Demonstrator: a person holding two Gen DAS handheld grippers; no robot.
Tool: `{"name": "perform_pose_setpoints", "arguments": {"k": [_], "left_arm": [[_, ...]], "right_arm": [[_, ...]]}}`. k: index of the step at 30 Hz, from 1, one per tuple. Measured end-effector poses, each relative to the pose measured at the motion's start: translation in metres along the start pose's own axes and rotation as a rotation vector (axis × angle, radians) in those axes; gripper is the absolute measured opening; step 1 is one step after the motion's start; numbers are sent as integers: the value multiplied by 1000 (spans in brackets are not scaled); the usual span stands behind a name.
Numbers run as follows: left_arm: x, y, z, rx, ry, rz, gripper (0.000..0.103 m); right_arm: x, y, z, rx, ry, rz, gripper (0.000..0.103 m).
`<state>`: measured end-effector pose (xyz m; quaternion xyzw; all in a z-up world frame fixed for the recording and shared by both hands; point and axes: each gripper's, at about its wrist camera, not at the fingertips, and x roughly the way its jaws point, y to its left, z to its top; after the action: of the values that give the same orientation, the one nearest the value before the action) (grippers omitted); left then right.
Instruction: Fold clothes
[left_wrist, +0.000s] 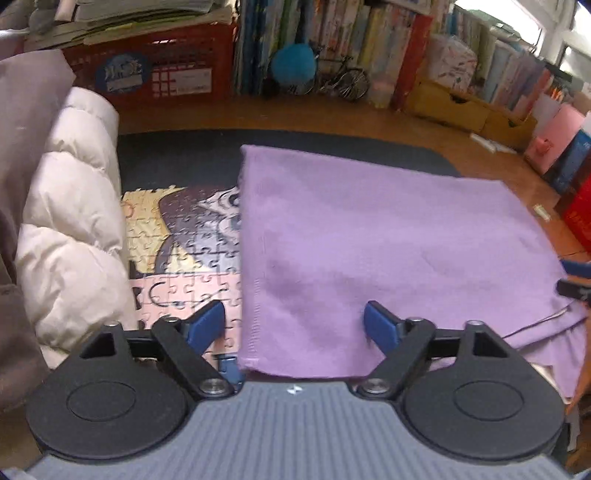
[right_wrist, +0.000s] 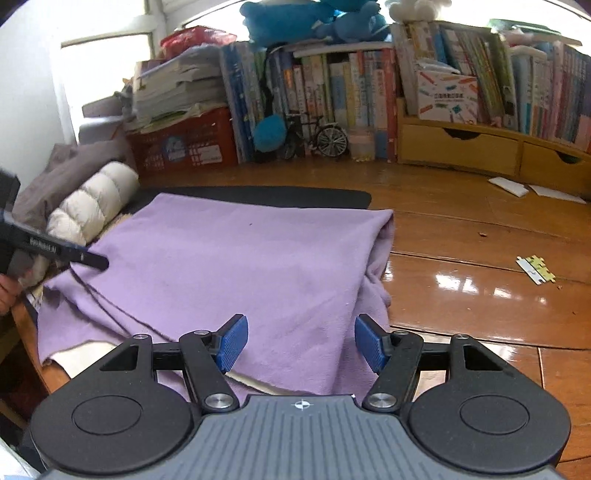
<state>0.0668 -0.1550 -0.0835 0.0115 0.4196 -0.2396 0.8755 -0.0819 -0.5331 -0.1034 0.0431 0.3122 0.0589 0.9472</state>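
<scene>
A purple garment (left_wrist: 388, 251) lies folded flat on a dark mat (left_wrist: 177, 155), and it also fills the middle of the right wrist view as the purple garment (right_wrist: 240, 273). My left gripper (left_wrist: 293, 326) hovers open over its near left corner, blue pads apart, nothing pinched. My right gripper (right_wrist: 301, 341) stands open above the garment's near right part, with cloth below but not pressed. The left gripper (right_wrist: 55, 251) shows at the left edge of the right wrist view. A layer of the garment hangs loose at the near edge.
A rolled white padded jacket (left_wrist: 70, 236) lies left of the garment, beside a jigsaw puzzle (left_wrist: 184, 251). A red crate (left_wrist: 155, 70), books (right_wrist: 332, 88) and wooden drawers (right_wrist: 480, 147) line the back. Puzzle pieces (right_wrist: 535, 269) lie on the glossy wooden floor (right_wrist: 480, 295).
</scene>
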Motion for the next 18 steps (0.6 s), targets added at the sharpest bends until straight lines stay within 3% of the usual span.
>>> {"name": "perform_pose_setpoints", "arguments": {"k": [7, 15, 16, 17, 18], "left_arm": [[-17, -11, 0, 36, -51, -34, 47], [-3, 0, -6, -5, -29, -41, 42], [-4, 1, -6, -10, -30, -38, 36], [-5, 1, -6, -10, -32, -35, 28], [-6, 1, -5, -9, -33, -31, 24]], "right_arm": [[9, 2, 0, 10, 9, 13, 65], [9, -3, -2, 71, -3, 41, 65], [9, -4, -3, 78, -4, 44, 64], [9, -3, -2, 79, -5, 46, 60], [9, -3, -2, 83, -6, 48, 43]]}}
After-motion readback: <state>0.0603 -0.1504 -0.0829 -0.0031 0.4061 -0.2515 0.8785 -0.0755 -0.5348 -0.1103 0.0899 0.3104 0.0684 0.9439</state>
